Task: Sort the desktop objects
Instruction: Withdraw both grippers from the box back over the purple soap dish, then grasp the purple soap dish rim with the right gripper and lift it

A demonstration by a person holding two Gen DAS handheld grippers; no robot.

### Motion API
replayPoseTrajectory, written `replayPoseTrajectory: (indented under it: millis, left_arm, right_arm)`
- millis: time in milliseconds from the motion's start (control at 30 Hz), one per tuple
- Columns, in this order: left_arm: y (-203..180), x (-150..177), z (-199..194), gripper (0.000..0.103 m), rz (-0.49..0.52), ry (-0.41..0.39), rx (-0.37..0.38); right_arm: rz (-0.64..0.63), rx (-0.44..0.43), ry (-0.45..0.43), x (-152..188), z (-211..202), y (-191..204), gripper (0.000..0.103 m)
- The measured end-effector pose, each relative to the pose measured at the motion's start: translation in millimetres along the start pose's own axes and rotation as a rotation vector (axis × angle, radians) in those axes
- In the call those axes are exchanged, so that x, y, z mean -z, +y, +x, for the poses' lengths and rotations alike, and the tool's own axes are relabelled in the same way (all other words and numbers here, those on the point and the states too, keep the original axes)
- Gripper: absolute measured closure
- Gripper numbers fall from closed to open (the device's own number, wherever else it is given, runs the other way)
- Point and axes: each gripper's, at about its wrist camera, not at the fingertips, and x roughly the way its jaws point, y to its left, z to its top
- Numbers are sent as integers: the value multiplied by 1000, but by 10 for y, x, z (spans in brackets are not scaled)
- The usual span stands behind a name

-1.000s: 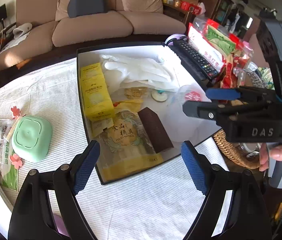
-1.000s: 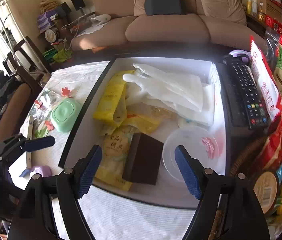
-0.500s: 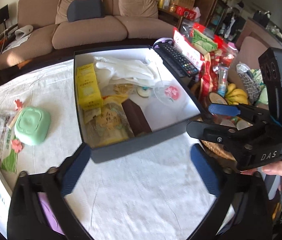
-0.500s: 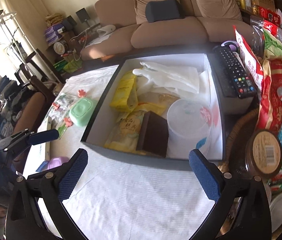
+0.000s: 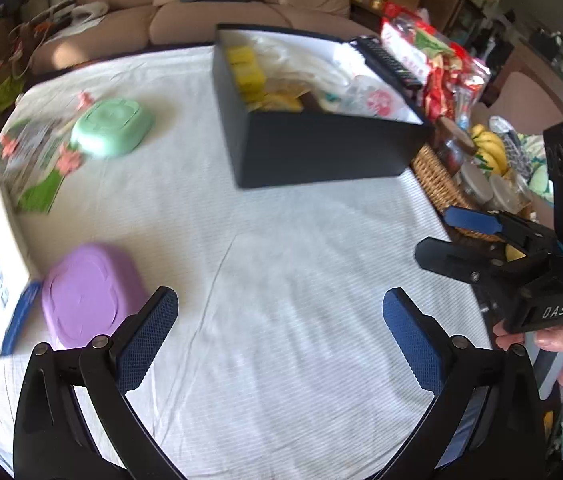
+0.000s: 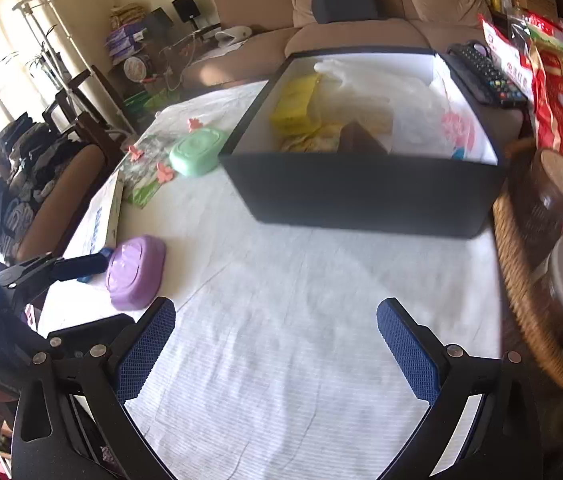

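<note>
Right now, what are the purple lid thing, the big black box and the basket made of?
Purple lid thing: probably plastic, smooth and matte, with a moulded raised shape on top.
Big black box: likely stiff cardboard, matte black outside, white inside, with thin straight walls and sharp corners.
Basket: woven wicker or rattan, tan, with visible braided strands.

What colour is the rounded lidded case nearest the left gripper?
Purple case; clearest in the left wrist view, just left of the left gripper.
</note>
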Motion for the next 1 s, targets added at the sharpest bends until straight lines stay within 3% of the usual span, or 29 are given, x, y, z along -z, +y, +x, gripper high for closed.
replayPoseTrajectory:
  millis: [200,333,567,800,1000]
  left_arm:
    - [809,459,-223,0,-170,-58,6]
    - [1402,605,-351,0,-282,-95,11]
    - [2183,735,-432,0,-388,-119,-28]
    - [2657,662,-322,0,-441,-150,-45]
    - [2904,334,-205,0,-449,-184,-12]
  right_arm:
    - [1,-15,17,308,201,254,0]
    - [-38,-15,32,431,388,513,0]
    - [-87,-43,68,582,813,998,0]
    - [-176,-42,67,554,1194,1441,5]
    - [-214,-27,41,164,1544,1687,5]
